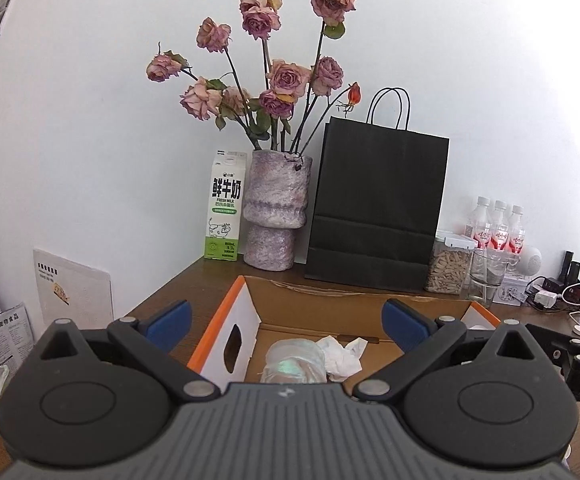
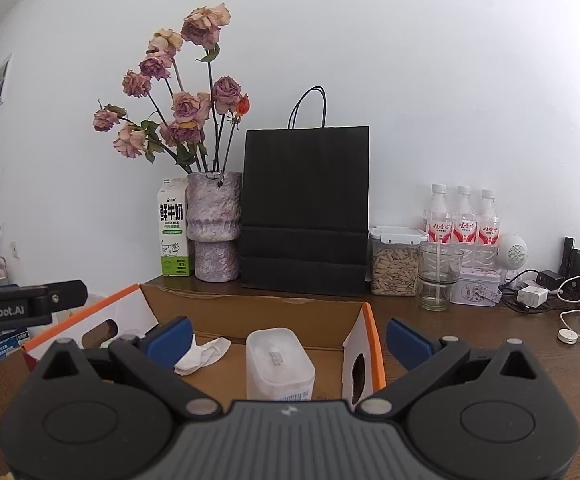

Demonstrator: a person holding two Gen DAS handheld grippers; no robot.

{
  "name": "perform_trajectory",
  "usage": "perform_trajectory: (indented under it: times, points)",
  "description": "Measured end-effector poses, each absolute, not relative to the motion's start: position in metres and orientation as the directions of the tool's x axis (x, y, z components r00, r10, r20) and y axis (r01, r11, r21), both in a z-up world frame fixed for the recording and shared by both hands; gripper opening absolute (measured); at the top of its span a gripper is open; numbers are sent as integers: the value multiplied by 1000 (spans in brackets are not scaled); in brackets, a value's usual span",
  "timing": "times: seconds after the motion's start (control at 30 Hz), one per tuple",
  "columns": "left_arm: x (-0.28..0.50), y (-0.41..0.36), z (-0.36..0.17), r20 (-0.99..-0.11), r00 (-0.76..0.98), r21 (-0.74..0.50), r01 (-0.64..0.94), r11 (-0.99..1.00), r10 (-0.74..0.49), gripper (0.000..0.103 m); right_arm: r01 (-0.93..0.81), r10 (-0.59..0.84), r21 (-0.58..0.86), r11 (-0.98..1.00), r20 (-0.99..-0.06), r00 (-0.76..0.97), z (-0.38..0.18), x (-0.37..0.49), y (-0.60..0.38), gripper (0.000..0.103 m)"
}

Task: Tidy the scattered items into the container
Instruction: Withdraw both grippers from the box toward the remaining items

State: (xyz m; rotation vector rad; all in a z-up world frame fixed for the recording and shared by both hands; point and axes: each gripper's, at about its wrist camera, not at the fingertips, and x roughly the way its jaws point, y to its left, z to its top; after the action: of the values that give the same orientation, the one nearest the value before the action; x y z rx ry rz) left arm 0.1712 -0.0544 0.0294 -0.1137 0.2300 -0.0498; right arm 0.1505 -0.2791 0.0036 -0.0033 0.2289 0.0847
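An open cardboard box [image 1: 321, 308] with orange-edged flaps stands on the wooden table; it also shows in the right wrist view [image 2: 258, 316]. In it lie a crumpled white tissue [image 1: 341, 356], a shiny plastic-wrapped bundle [image 1: 293, 362] and a translucent white plastic container [image 2: 278, 364]. The tissue also shows in the right wrist view [image 2: 204, 354]. My left gripper [image 1: 286, 324] is open and empty above the box's left part. My right gripper [image 2: 290, 338] is open and empty above the box's right part, with the plastic container between its fingers' line of sight.
Behind the box stand a milk carton [image 1: 226, 206], a vase of dried roses [image 1: 276, 210], a black paper bag [image 1: 377, 204], a jar of seeds [image 2: 395, 266], a glass [image 2: 437, 278], three bottles [image 2: 463, 220], a tin [image 2: 475, 288] and chargers with cables [image 2: 561, 292].
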Motion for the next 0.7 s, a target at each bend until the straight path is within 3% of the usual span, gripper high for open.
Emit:
perform_trajectory:
  times: [0.2, 0.7]
  points:
    - [152, -41, 29, -259, 965, -107, 23, 994, -51, 103, -85, 81, -5, 996, -252, 964, -1, 125, -282, 103]
    - [102, -3, 5, -355, 935, -71, -18, 997, -9, 103, -30, 12, -35, 999, -423, 906, -33, 64, -306, 103]
